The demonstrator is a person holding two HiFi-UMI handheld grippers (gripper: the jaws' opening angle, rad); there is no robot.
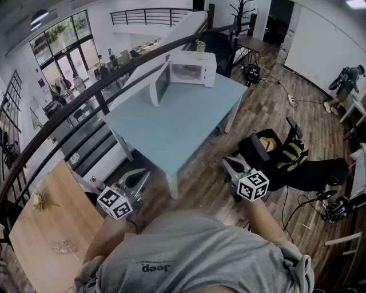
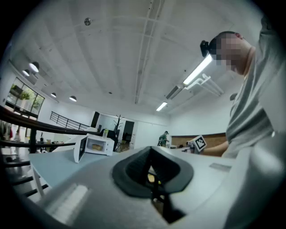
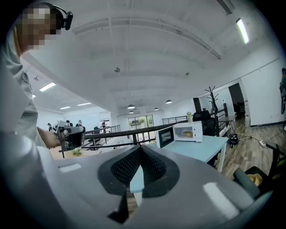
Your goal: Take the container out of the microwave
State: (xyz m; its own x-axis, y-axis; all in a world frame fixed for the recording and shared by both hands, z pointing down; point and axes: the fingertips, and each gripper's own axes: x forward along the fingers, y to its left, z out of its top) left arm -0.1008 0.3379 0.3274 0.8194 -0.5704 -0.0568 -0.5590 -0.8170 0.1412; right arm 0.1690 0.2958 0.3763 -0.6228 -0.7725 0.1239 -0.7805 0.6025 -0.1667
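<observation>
Head view: microwave (image 1: 193, 69) on table (image 1: 171, 123), far edge

Setting: open-plan office on an upper level. Black railing (image 1: 103, 100) along a stairwell, light-blue desk (image 1: 177, 123), black office chair (image 1: 254, 151), coat stand (image 1: 243, 8), wood plank floor (image 1: 274, 106), tall windows (image 1: 60, 43), strip ceiling lights (image 2: 199, 71).

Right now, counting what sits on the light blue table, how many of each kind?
White microwave oven, door open: 1
Tan container inside it: 1
Greenish cup on top of it: 1
Total: 3
</observation>
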